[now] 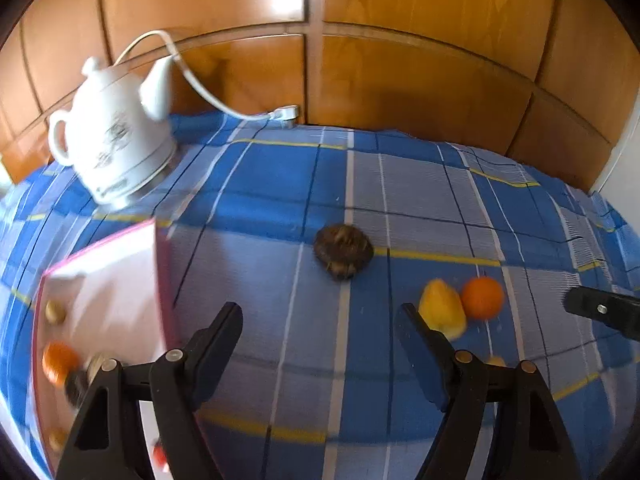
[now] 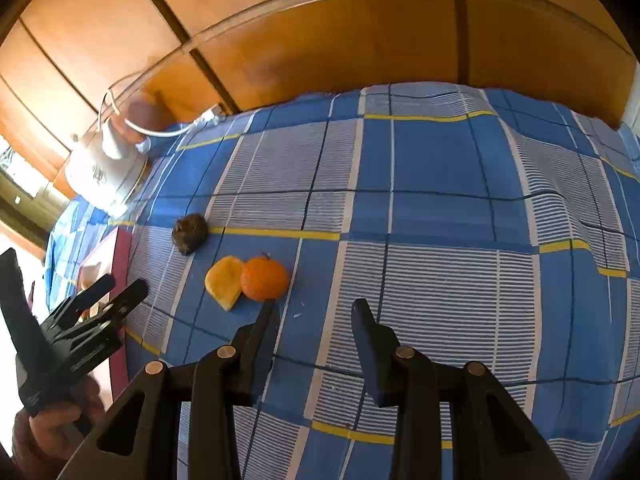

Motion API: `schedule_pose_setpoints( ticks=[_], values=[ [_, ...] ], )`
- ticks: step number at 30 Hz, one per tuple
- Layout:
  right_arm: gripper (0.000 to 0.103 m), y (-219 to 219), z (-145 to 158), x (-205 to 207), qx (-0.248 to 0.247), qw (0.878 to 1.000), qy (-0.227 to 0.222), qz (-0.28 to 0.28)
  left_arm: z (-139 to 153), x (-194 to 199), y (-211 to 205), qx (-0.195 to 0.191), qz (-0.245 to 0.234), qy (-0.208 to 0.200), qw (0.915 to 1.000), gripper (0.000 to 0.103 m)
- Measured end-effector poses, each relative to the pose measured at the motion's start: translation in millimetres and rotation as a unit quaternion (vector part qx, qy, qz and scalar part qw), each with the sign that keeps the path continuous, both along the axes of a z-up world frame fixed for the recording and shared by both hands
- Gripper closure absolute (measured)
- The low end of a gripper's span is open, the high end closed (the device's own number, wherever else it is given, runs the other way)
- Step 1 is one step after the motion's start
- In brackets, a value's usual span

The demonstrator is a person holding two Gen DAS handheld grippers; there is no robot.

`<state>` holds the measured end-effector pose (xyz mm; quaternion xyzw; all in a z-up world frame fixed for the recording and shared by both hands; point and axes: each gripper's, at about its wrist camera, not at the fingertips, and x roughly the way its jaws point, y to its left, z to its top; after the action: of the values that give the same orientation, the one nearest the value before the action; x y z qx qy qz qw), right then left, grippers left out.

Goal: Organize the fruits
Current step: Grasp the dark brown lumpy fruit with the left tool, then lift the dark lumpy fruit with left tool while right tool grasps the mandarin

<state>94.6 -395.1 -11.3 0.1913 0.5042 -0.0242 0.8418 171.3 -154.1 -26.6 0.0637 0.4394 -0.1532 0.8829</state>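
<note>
So the left claw (image 1: pixel 318 312) is wide apart with nothing between its jaws, just checked cloth on the table (image 1: pixel 420 184) showing through the gap. Three fruits remain loose: a dark brown scaly one (image 1: pixel 343 251) (custard apple? too blurry to swear to it) sits ahead of the left claw, almost dead centre on its line. The yellow fruit (image 1: pixel 442 312) lies just beside the left claw's right-hand finger, pointed end towards the camera, so its long axis runs roughly along the claw's reach. The orange (image 1: pixel 483 297) touches it on the far right side.

The pink-rimmed tray (image 1: pixel 120 280) is off to the left claw's left, with an orange and a few small bits already in it, all smeared by motion.

The right claw (image 2: pixel 314 308) is only narrowly apart and also empty. Its left fingertip is just short of the orange (image 2: pixel 265 278), with the yellow fruit (image 2: pixel 225 282) slightly to the left of that. So I'd say the right claw is nearer the orange, while the brown fruit (image 2: pixel 190 233) is the left claw's to take. A white kettle (image 1: pixel 114 148) stands well beyond the tray.
</note>
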Motion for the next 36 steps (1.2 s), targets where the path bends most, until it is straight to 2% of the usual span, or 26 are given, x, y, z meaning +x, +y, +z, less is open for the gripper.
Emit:
schedule_pose_setpoints(
  ticks=[6,12,14,15,16,17,19,24,29,36],
  values=[
    [0.065,-9,-2,1,0.022,1.000,0.004,-0.016,-19,35,-26,0.025,-0.009,0.008,0.9996,0.024],
    [0.065,-15,-2,1,0.023,0.999,0.002,-0.033,-40,66,-35,0.007,0.011,0.041,0.9991,0.025],
    [0.065,-16,-3,1,0.025,0.999,0.004,-0.034,-50,75,-36,-0.001,0.016,0.060,0.9980,0.034],
    [0.065,-16,-3,2,0.024,0.999,0.003,-0.034,-50,75,-37,0.002,0.016,0.050,0.9986,0.035],
    [0.065,-15,-4,2,0.022,0.999,0.004,-0.033,-49,74,-39,0.004,0.012,0.043,0.9990,0.046],
    [0.065,-15,-4,3,0.020,0.999,0.005,-0.032,-49,74,-41,0.003,0.007,0.041,0.9991,0.052],
    [0.065,-16,-6,3,0.018,0.999,0.007,-0.033,-48,72,-40,0.002,0.010,0.042,0.9991,0.052],
    [0.065,-19,-9,3,0.017,0.999,0.013,-0.038,-39,46,-26,-0.009,0.020,0.029,0.9993,0.052],
    [0.065,-15,-12,3,0.014,0.999,0.019,-0.029,-25,-6,-13,-0.019,0.003,0.004,0.9998,0.052],
    [0.065,-6,-19,4,0.023,0.999,0.031,-0.002,-39,-87,-7,-0.004,-0.038,-0.013,0.9992,0.052]
  ],
)
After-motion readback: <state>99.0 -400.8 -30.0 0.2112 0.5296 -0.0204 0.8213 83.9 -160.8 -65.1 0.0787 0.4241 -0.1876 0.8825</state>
